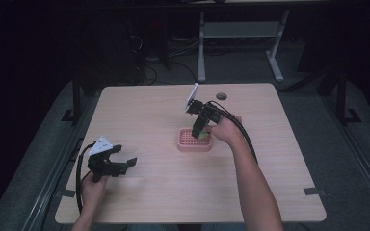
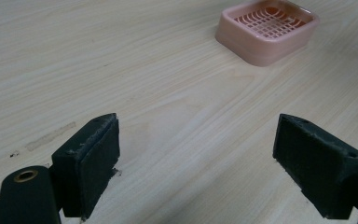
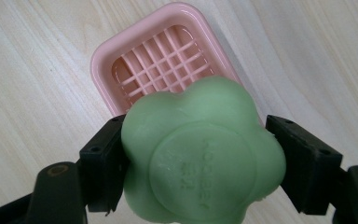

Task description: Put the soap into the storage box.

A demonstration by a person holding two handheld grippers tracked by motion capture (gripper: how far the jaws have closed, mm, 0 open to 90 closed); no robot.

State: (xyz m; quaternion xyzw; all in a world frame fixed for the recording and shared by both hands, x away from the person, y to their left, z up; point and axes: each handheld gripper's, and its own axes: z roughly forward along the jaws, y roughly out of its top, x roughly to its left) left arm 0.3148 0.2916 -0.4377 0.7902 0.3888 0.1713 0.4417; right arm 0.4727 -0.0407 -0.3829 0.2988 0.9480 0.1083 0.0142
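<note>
Glossy plastic dish [image 3: 103, 60]; matt waxy soap [image 3: 200, 154]; wood-grain table [image 1: 149, 110].

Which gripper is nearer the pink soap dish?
Right. The right gripper hangs just above the pink soap dish, holding the green soap; the left gripper sits open, well off toward the table's near-left.

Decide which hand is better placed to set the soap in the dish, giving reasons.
Right. Its tool grips the green soap just above the pink soap dish; the left tool is open, far off.
</note>
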